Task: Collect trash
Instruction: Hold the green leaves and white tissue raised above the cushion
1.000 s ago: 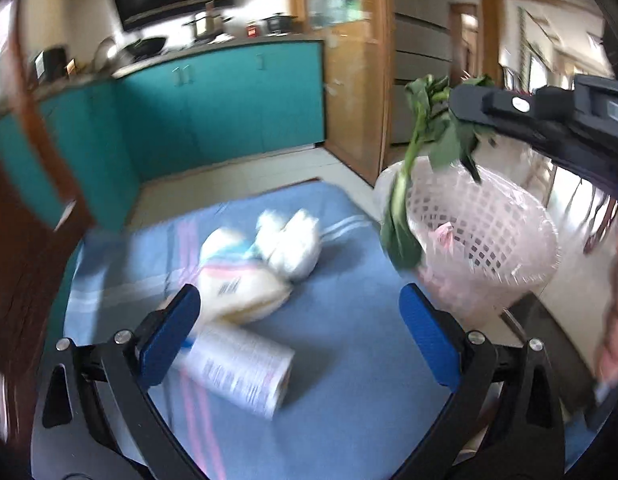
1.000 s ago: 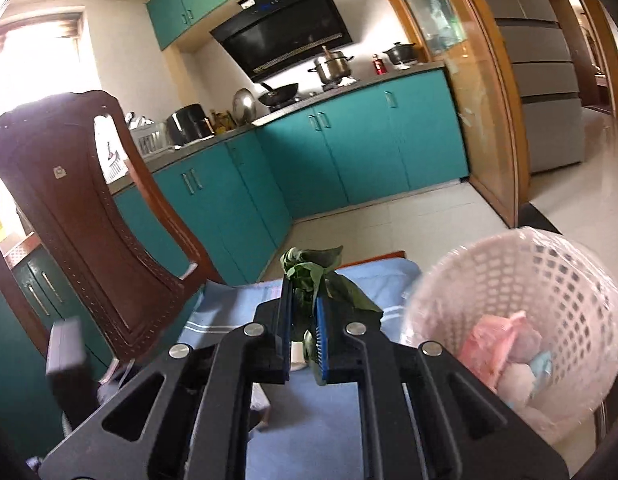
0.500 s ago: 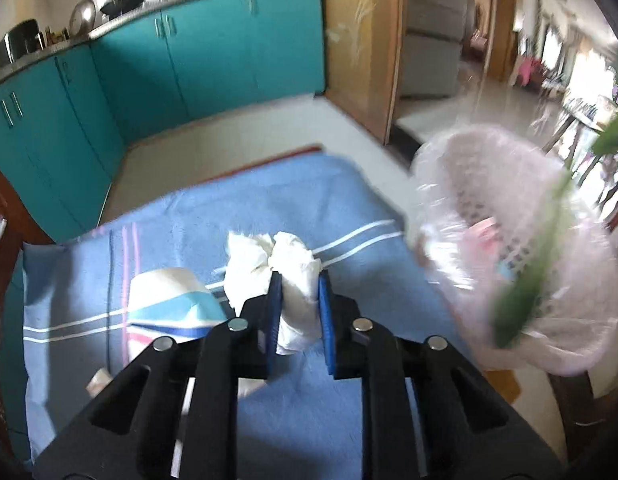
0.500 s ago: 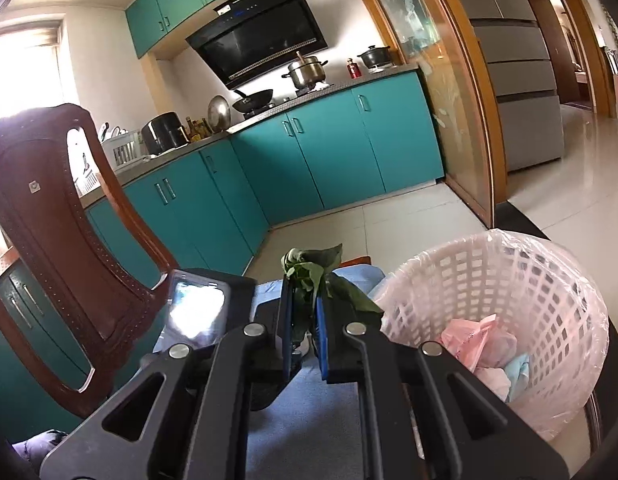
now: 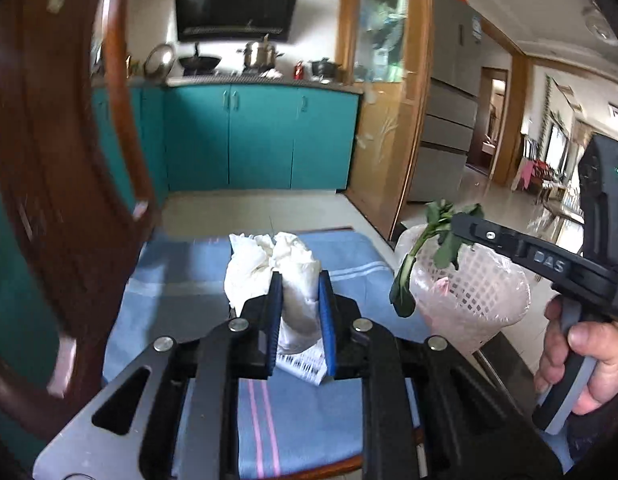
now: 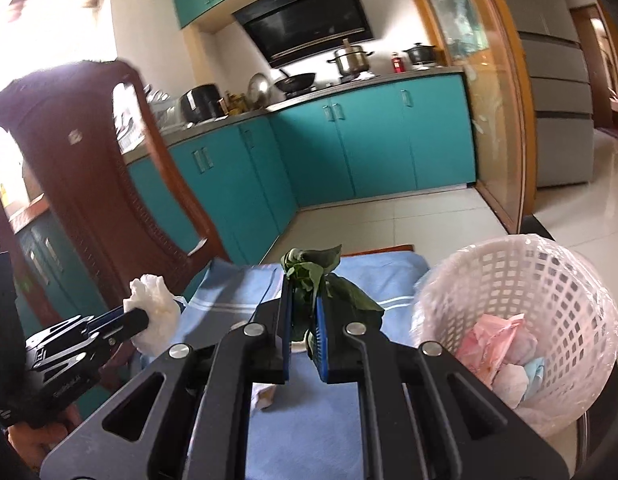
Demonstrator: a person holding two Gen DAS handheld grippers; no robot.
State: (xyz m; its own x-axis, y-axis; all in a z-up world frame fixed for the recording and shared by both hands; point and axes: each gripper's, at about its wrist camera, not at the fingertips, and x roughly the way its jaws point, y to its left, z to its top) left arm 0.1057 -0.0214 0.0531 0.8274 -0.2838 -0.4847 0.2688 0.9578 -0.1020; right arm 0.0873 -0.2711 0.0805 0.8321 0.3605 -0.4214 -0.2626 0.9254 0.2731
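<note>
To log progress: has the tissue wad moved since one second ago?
Yes. The left gripper has lifted the tissue wad off the blue cloth.

A second ago your left gripper point(image 5: 300, 296) hung open over the blue cloth point(image 5: 309, 420); since then it has closed on the crumpled white tissue point(image 5: 277, 268) and lifted it up off the cloth. The tissue now hangs in the air beside your right gripper point(image 6: 303, 320), and the can and the striped packet have dropped out of the left view.
</note>
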